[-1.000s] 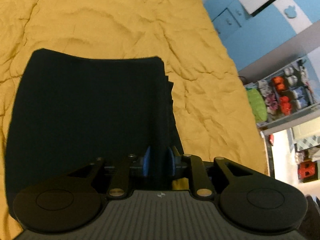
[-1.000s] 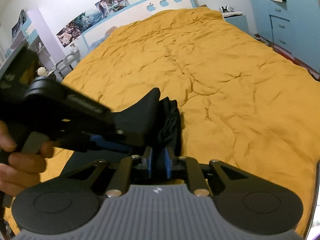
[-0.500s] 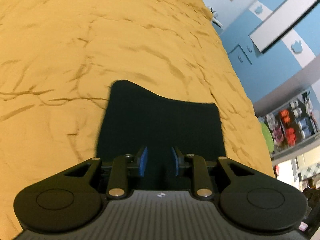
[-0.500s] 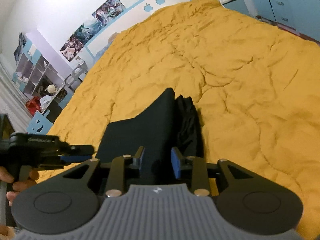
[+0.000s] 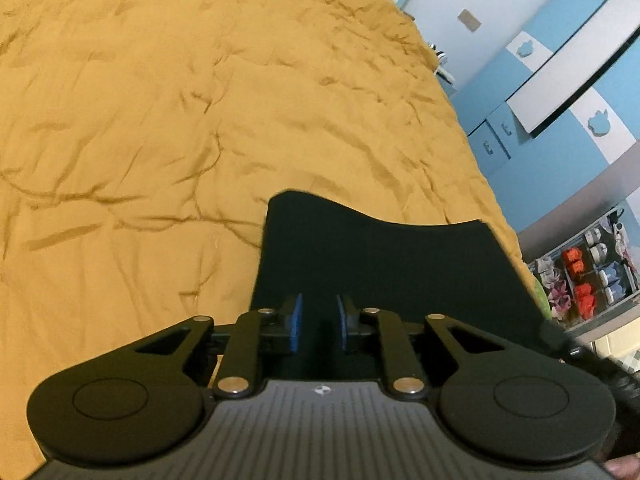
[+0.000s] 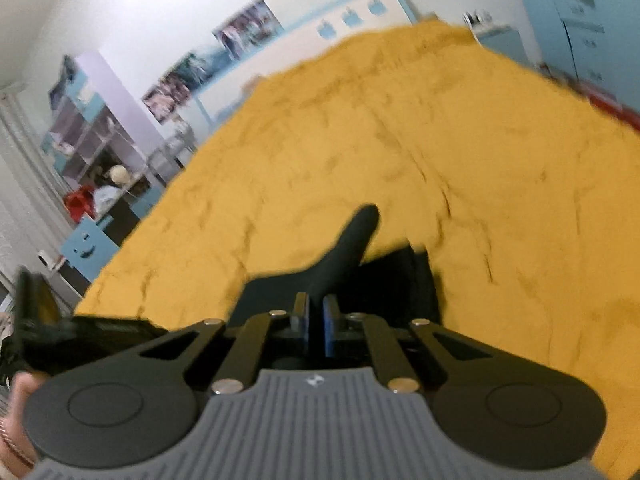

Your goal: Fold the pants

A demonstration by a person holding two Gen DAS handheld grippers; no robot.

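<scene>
The black pants (image 5: 384,276) lie folded into a flat rectangle on the yellow bedspread (image 5: 160,120). My left gripper (image 5: 319,326) hovers over their near edge. Its blue pads stand apart and are closing, and I see no fabric pinched between them. In the blurred right wrist view the pants (image 6: 348,248) show as a dark wedge with a stacked fold to its right. My right gripper (image 6: 317,324) is above their near edge with its pads brought together. No cloth shows between them. A person's hand (image 6: 16,396) holds the left tool at the lower left.
The bedspread (image 6: 440,140) stretches wide around the pants. A blue wardrobe (image 5: 560,92) and a shelf of toys (image 5: 588,276) stand beyond the bed's right side. A headboard with apple shapes (image 6: 352,20) and an open shelf unit (image 6: 92,136) are at the far side.
The left gripper let go of the pants' edge and drew back to the left. The right jaws opened, then shut, and that view rose and blurred.
</scene>
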